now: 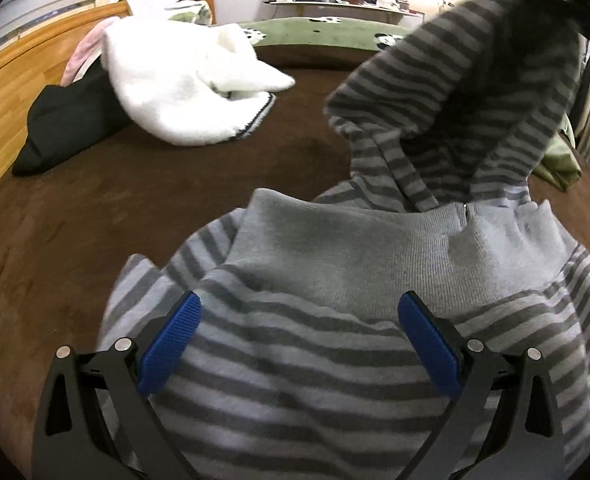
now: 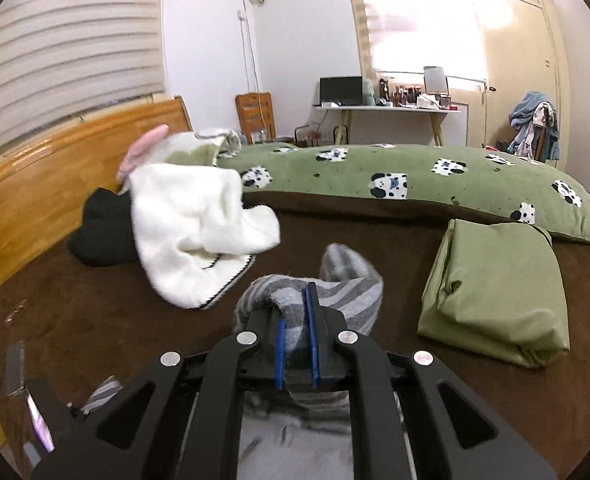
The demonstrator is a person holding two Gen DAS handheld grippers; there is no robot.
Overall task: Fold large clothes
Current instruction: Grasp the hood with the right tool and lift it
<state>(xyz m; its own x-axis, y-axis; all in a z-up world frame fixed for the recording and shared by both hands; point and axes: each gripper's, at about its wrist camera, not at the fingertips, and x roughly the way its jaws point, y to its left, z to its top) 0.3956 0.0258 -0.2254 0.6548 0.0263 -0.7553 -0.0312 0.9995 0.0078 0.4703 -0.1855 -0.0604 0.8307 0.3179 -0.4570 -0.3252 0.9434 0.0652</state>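
The right gripper (image 2: 297,334) is clamped on a thin bunch of the grey striped fleece hoodie (image 1: 335,360), lifting it off the brown bed cover (image 1: 135,200); such a shallow pinch may slip. The left gripper (image 1: 299,344), jaws apart, pins nothing, so the body could drag.

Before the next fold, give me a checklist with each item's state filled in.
1. Right gripper shut on the striped hoodie: ok, cloth is pinched between its pads.
2. Left gripper free to grasp: ok, it is open with the hoodie lying below it.
3. Hood lifted off the bed: ok, it is raised at the right of the left wrist view.
4. Brown bedspread bare beside the hoodie: ok.
5. White fleece and green folded bundle apart from the hoodie: ok.
6. Sleeves tucked in: cannot tell.
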